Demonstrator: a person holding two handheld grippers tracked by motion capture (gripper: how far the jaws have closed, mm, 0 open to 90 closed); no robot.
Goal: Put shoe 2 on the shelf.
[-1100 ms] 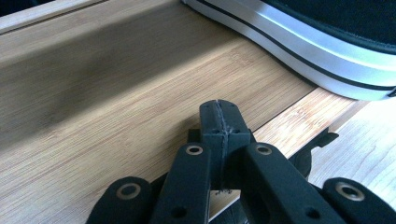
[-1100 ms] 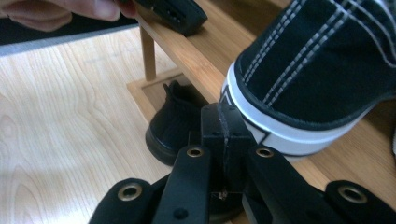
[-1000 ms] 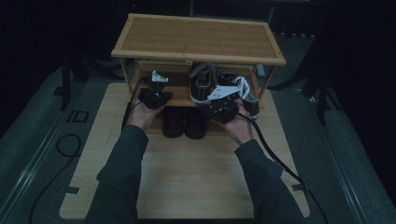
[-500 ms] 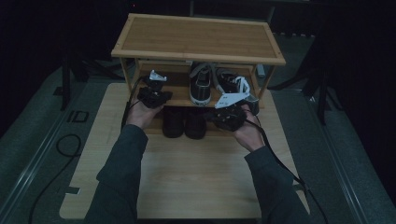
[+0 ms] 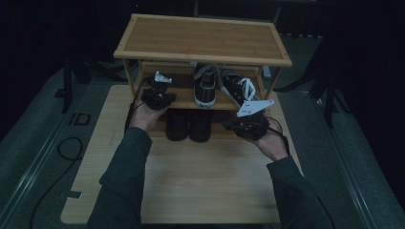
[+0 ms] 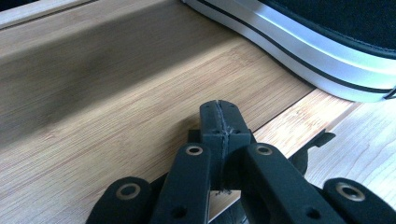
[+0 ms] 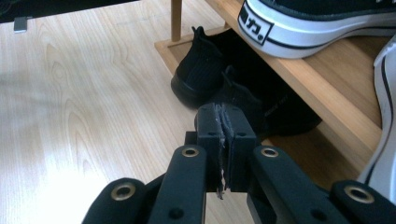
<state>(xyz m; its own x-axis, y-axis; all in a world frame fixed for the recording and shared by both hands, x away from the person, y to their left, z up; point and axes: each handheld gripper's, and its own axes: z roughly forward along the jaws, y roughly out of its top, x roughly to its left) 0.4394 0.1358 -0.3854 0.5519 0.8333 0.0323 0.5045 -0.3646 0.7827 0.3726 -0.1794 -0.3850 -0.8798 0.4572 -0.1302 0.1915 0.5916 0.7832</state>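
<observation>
In front of the rack [image 5: 143, 55], both grippers (left gripper [image 6: 219, 122], right gripper [image 7: 225, 128]) were clamped empty; I'd open wide before reaching for a sneaker [image 5: 204, 88].

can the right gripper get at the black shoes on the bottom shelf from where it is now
Probably yes. The right gripper hangs just in front of the rack's lower level, and the black shoes sit heels out with bare table before them. Its jaws are shut, so it must open first.
</observation>
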